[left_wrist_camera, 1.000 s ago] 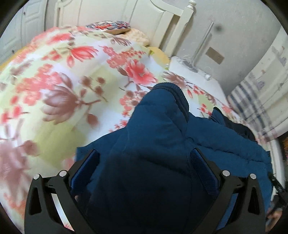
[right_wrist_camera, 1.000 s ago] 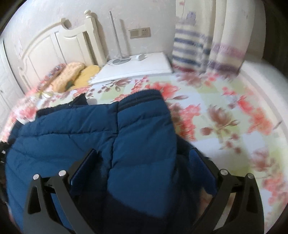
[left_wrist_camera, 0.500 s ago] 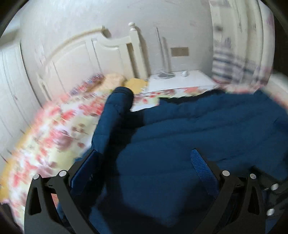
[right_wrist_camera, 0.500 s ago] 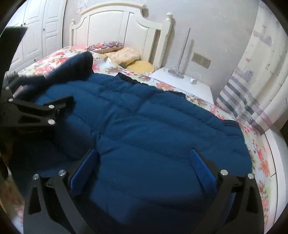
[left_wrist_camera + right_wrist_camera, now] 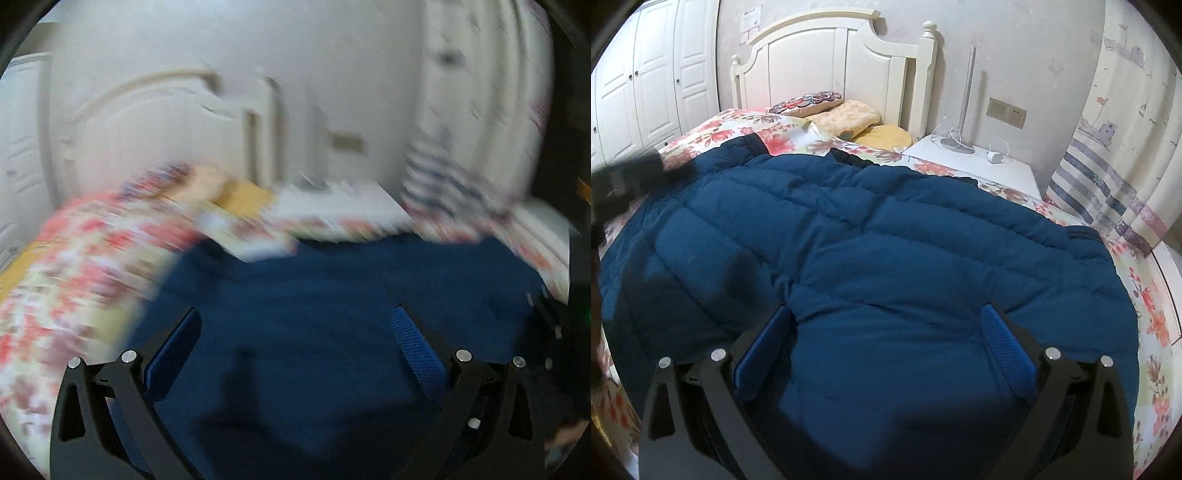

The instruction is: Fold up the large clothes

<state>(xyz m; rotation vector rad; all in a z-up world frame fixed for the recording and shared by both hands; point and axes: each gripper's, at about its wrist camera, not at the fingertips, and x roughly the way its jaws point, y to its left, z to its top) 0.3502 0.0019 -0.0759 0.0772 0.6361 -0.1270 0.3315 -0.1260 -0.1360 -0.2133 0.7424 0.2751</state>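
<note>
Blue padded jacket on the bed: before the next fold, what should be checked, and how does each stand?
1. Jacket lies spread on the floral bedspread: ok.
2. Right gripper open, jaws apart over the jacket: ok.
3. Left gripper open, nothing clamped: ok.
4. Left wrist view sharp enough to aim: not ok, motion blur.
5. Sleeves tucked flat: cannot tell.
6. Pillows apart from the jacket: ok.

Jacket (image 5: 886, 258): matt quilted cloth, puffy. Bedspread (image 5: 1145, 321): smooth floral cloth. Headboard (image 5: 820, 70): painted wood, semi-gloss. Gripper pads (image 5: 1004, 347): ribbed, rubbery-looking.
</note>
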